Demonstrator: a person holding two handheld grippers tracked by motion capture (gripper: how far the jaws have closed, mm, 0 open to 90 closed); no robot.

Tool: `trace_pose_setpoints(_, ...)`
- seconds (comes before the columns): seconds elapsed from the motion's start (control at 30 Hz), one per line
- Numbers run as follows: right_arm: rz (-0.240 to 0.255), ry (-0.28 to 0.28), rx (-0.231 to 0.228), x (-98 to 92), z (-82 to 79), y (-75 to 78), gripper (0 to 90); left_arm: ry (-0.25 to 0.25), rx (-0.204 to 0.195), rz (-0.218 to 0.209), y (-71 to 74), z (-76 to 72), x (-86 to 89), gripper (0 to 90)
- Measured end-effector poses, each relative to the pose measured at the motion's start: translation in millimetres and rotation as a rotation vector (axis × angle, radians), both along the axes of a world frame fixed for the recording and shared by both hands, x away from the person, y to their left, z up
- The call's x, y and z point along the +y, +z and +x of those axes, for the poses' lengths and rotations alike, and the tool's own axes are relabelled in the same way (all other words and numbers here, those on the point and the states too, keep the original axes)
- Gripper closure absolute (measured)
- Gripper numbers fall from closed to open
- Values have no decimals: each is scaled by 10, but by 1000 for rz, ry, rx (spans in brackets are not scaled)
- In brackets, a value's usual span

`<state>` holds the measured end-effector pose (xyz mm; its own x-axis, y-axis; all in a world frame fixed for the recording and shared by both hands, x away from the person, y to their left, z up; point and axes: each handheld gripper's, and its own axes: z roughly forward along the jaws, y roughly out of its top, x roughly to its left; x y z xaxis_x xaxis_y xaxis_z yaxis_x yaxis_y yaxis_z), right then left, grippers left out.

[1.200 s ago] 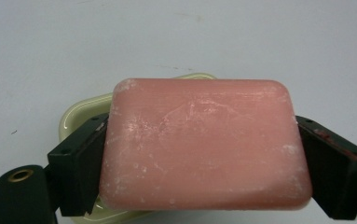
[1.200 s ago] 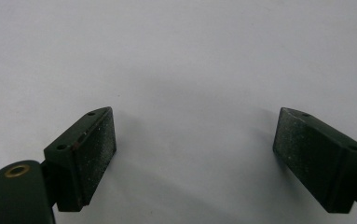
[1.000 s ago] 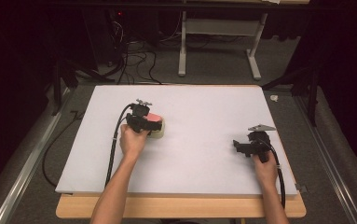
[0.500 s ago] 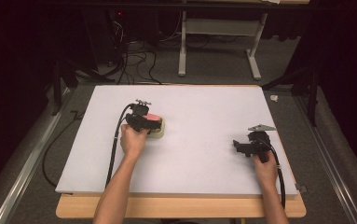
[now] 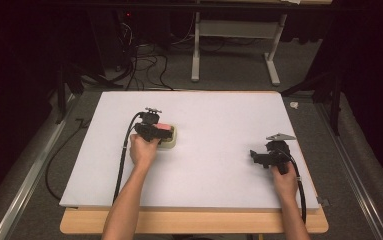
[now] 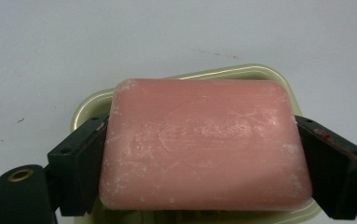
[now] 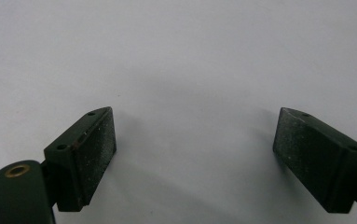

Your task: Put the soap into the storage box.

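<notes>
So the biggest thing here is the white board (image 5: 219, 145) lying on the wooden table (image 5: 194, 222), with grey floor all around. Both forearms come in from the near edge.

Next down in size, the left gripper (image 5: 154, 131) sits over on the person's left side of the board, cable (image 5: 121, 165) trailing back past the arm. Its two fingers (image 6: 80, 158) are clamped on the short ends of a pink soap bar (image 6: 204, 144), one pad touching each end, so the bar sits squarely between them. The bar has whitish scuffs on top.

Right under the soap, below and beyond the fingertips, there's a pale yellow-green soap dish (image 6: 241, 73). Its rim peeks out past the far edge of the bar and a bit under the near edge too. Can't tell whether the bar is resting in the dish or lifted just off it.

The right gripper (image 5: 259, 157) is well apart, over on the other side of the board. Its fingers (image 7: 90, 149) are spread wide with just bare white board between them, nothing touching either pad.
</notes>
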<state>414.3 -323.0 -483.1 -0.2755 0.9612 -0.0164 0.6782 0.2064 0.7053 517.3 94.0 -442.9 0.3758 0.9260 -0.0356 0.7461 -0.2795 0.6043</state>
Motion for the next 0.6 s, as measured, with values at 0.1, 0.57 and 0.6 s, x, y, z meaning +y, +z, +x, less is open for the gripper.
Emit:
trace_pose_setpoints(0.1, 1, 0, 0, 0, 0, 0, 137, 4, 6, -7, -10, 8, -1, 139)
trace_pose_setpoints(0.57, 0, 0, 0, 0, 0, 0, 137, 11, 22, -1, -40, 22, -15, 138)
trace_pose_setpoints(0.6, 0, 0, 0, 0, 0, 0, 137, 11, 22, -1, -40, 22, -15, 138)
